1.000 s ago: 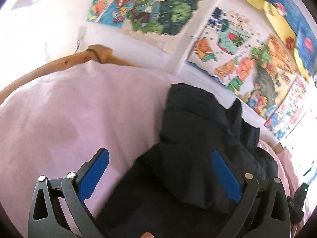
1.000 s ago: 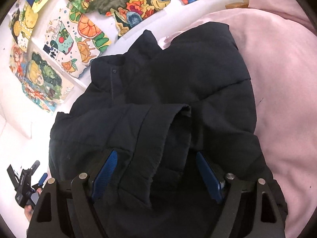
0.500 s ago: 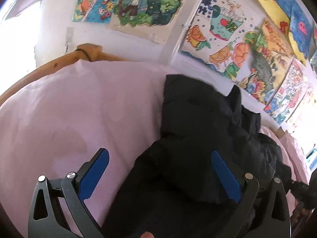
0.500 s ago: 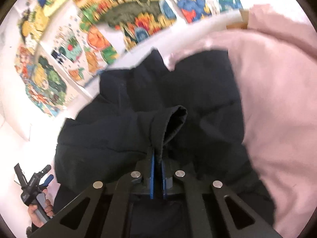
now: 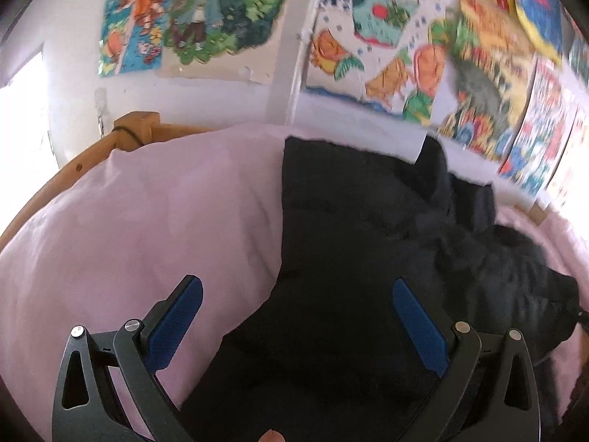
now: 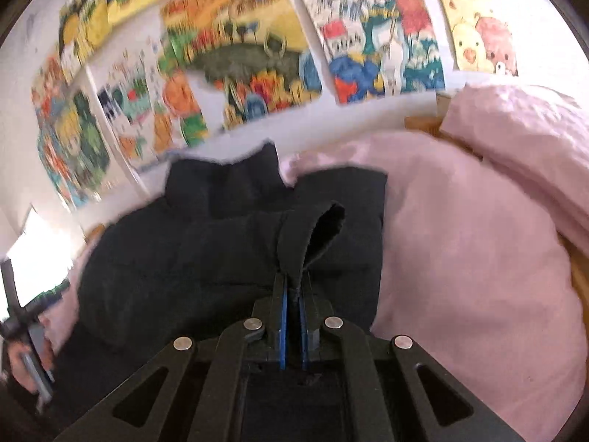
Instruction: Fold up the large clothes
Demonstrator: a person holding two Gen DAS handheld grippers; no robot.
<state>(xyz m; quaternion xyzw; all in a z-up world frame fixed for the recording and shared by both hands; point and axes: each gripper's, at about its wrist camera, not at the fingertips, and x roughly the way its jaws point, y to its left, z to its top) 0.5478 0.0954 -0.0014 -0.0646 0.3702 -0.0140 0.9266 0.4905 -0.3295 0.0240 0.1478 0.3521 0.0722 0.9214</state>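
A black padded jacket (image 5: 368,243) lies spread on a pink-covered bed (image 5: 147,221). My left gripper (image 5: 294,316) hovers open above the jacket's near left edge, blue pads wide apart, nothing pinched between them. In the right wrist view the same jacket (image 6: 191,258) reaches toward the wall with its collar up. My right gripper (image 6: 292,294) is shut on the jacket's sleeve cuff (image 6: 313,235), and the cuff's open end stands lifted above the body. At the left edge of that view a hand holds the left gripper's handle (image 6: 29,353).
Colourful cartoon posters (image 5: 386,48) cover the white wall behind the bed. A wooden bed frame (image 5: 121,136) curves around the far left end. A pink pillow (image 6: 515,140) lies at the right end. Bare pink sheet (image 6: 478,276) spreads to the jacket's right.
My right gripper closed on the sleeve cuff and raised it. My left gripper stayed open and shifted sideways over the jacket's left edge, its view rolling a little.
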